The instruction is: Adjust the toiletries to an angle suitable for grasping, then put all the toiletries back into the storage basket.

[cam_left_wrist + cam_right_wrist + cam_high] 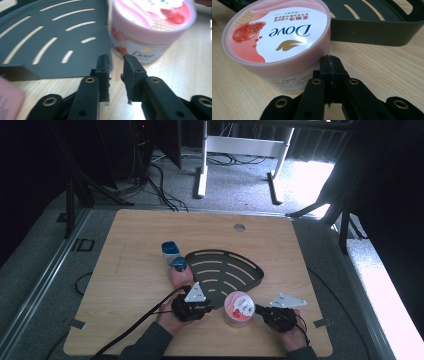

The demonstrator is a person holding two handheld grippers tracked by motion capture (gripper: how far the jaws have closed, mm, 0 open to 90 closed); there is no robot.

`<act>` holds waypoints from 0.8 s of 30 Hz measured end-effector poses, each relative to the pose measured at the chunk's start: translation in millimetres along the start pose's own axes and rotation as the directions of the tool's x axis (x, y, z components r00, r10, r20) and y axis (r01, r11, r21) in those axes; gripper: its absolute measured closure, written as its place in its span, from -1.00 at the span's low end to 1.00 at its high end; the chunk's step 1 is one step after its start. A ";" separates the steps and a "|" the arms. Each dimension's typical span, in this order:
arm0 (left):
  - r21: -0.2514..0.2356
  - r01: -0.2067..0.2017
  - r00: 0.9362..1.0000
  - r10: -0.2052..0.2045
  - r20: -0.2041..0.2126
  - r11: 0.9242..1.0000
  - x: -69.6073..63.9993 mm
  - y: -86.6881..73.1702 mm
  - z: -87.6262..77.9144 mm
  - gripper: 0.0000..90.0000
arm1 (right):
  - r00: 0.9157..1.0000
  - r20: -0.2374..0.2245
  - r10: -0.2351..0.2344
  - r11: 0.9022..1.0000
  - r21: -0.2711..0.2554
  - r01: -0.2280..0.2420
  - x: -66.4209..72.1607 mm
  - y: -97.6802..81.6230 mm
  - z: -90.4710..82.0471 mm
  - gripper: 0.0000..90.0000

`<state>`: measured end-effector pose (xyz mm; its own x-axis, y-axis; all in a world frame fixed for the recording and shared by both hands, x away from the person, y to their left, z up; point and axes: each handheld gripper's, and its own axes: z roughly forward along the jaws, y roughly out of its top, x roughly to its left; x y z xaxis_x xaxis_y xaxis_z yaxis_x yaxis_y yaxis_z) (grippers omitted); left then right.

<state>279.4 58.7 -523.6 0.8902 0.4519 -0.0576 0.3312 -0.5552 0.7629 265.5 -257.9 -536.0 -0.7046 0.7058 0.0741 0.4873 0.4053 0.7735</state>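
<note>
Pink-lidded round plastic Dove jar stands on the wooden table, just beside the black slotted corner tray, between both grippers. Left gripper is parted, empty; right gripper is closed, empty.

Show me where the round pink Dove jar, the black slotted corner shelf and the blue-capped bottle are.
Round pink Dove jar point(279, 32): right gripper view, middle of lid.
Black slotted corner shelf point(225, 270): high view, slotted floor.
Blue-capped bottle point(170, 248): high view, blue cap.
</note>
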 end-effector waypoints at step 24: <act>-0.041 -0.018 0.998 0.020 0.055 0.999 -7.0 4.3 8.2 -0.07 | 0.996 -0.059 -0.068 0.998 0.004 0.068 -4.4 -2.7 -9.1 0.94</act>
<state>277.2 47.4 -525.2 0.9125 0.4017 -0.0779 0.3025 -0.5341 0.7894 262.6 -267.3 -532.7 -0.7655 0.6408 0.0586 0.4401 0.4549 0.7742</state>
